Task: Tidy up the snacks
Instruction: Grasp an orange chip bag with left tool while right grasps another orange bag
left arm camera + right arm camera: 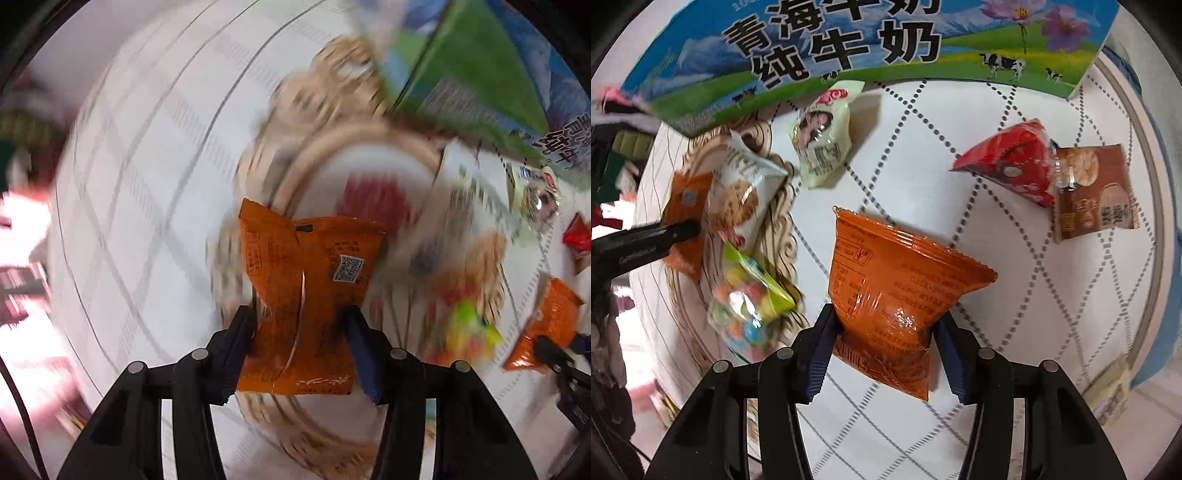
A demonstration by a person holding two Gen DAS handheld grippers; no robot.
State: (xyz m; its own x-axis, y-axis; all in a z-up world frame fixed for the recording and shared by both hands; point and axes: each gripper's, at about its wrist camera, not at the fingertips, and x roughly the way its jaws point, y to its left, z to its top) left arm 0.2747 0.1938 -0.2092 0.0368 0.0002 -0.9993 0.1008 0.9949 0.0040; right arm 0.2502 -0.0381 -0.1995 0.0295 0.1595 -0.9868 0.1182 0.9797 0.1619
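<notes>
We hold one orange packet in each tool. The left gripper [301,325] is clenched on an orange snack packet [306,295], its pads pinching the packet's waist so the foil creases inward; the packet's long axis runs straight away from the fingers. Beneath it, blurred, lies the pale wooden tray [332,147] with its scrolled rim, already bearing a biscuit bag [738,192] and a bag of coloured candies [746,306]. So for the left hand the goal sits directly below and a little to the far side, and we judge its coming move to be a lowering and a release onto the tray.

The right gripper [886,328] is likewise closed on a second orange packet [886,291], which hangs over the white quilted tabletop [1015,295], well to the right of the tray. The tray lies to this packet's left, past the candies, so the right hand has the longer way across. A pale green packet [823,144], a red packet [1008,162] and a brown biscuit packet [1093,192] are still loose on the cloth, with the milk carton box [849,48] along the far edge.
</notes>
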